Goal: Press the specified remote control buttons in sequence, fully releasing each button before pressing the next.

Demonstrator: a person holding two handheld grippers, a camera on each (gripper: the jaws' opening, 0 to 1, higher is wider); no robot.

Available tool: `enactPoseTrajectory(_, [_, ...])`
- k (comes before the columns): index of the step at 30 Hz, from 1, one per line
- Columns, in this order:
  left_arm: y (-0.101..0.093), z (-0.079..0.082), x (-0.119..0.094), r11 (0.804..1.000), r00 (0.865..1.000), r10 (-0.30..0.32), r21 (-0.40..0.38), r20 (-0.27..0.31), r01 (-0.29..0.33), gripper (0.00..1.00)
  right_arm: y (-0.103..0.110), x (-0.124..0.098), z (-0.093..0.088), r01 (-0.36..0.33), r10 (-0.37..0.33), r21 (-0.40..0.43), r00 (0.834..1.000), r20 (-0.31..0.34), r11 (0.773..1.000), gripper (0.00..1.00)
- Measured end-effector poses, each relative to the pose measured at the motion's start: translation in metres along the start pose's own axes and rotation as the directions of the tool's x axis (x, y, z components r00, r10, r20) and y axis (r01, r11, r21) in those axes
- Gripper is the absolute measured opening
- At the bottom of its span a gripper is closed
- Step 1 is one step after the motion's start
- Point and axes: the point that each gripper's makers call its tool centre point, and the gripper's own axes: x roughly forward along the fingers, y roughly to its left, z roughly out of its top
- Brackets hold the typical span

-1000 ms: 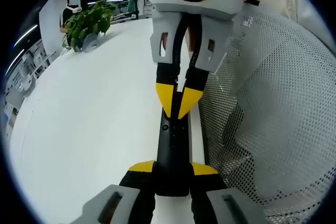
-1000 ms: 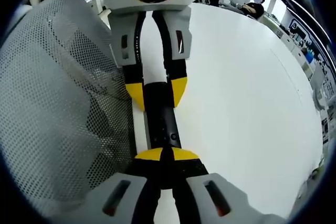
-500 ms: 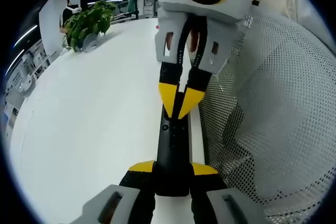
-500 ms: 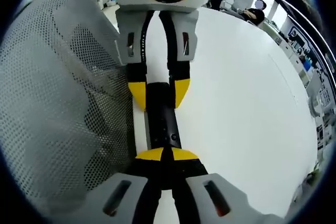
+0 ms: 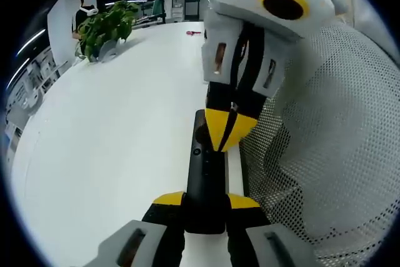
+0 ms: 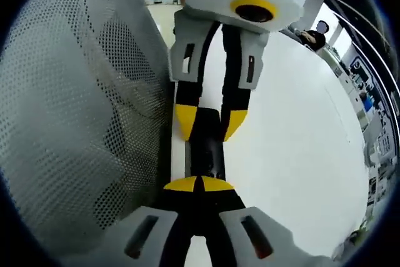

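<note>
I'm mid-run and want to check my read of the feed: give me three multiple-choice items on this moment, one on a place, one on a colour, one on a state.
1. Where does the potted plant stand?
A. at the far side of the white table
B. on the mesh chair
C. on the remote

2. What colour are the gripper fingertips?
A. red
B. yellow
C. blue

3. How is the remote held?
A. lying loose on the table
B. gripped at one end by the left gripper
C. hanging from a cord

Answers: 1 A, the potted plant sits far off on the white table. 2 B, the fingertips are yellow. 3 B, the left gripper clamps the remote by its near end, while the right gripper has its closed tips over the far end.
</note>
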Motion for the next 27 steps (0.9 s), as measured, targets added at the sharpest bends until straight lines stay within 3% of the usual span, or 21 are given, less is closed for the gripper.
enactPoseTrajectory(5, [0.0, 0.0, 0.0, 1.0, 1.0, 0.001, 0.004, -0.003, 0.0, 0.24, 0.0001, -0.0012, 0.0006, -0.002, 0.002, -0.058, 1.0, -0.008, 0.998, 0.0])
enactPoseTrajectory(8, [0.0, 0.0001, -0.0001, 1.0, 1.0, 0.0, 0.005, -0.005, 0.0, 0.24, 0.0003, -0.0004, 0.0009, -0.008, 0.003, -0.138, 0.999, -0.034, 0.99, 0.0])
enactPoseTrajectory(13, [0.0001, -0.0003, 0.0004, 1.0, 1.0, 0.003, 0.013, -0.011, -0.002, 0.24, 0.0022, 0.0013, 0.0007, -0.019, -0.01, -0.308, 0.996, -0.092, 0.951, 0.0])
enactPoseTrajectory(21, [-0.0001, -0.0004, 0.0005, 1.0, 1.0, 0.004, 0.021, -0.015, -0.004, 0.24, 0.0043, 0.0037, 0.0002, -0.068, -0.003, -0.457, 0.988, -0.153, 0.887, 0.0])
enactPoseTrajectory(24, [-0.0001, -0.0003, 0.0006, 1.0, 1.0, 0.004, 0.02, -0.016, -0.004, 0.24, 0.003, 0.004, 0.0007, -0.076, 0.006, -0.438, 0.987, -0.158, 0.896, 0.0])
enactPoseTrajectory(26, [-0.0001, -0.0003, 0.0006, 1.0, 1.0, 0.003, 0.019, -0.015, -0.003, 0.24, 0.0026, 0.004, -0.0001, -0.074, 0.015, -0.398, 0.989, -0.149, 0.914, 0.0])
enactPoseTrajectory(27, [-0.0002, -0.0002, 0.0006, 1.0, 1.0, 0.003, 0.019, -0.014, -0.003, 0.24, 0.0028, 0.0041, -0.0004, -0.069, 0.024, -0.34, 0.991, -0.134, 0.938, 0.0])
